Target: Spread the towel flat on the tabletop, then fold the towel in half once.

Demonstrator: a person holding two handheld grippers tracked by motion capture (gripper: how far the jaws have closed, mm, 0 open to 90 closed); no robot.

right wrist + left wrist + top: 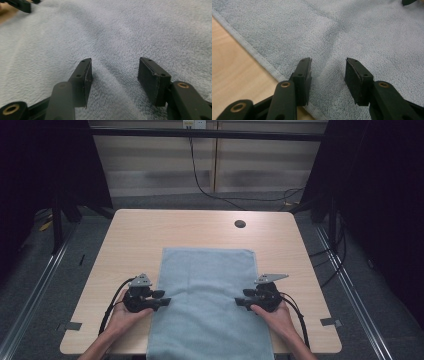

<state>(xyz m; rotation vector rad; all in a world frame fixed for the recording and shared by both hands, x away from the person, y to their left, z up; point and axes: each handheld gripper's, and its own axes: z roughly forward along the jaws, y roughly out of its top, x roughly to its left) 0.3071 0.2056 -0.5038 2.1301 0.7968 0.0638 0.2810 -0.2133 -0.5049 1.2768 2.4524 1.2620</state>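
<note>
Two tools flank a pale blue rectangular terry towel (pixel 207 300) lying flat on the light wooden bench (pixel 130 235): left tool (pixel 161 298) at its left edge, right tool (pixel 242 298) at its right edge, both with jaws apart, clamping nothing. Folding looks unstarted; both grasps remain. Left gripper view shows the hem (pixel 249 47) and a faint crease (pixel 332 40) ahead; high view doesn't resolve them.

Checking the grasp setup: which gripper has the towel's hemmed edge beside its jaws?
The left gripper: the light blue towel's hem runs past its left jaw beside bare table. The right gripper sits over plain cloth.
</note>
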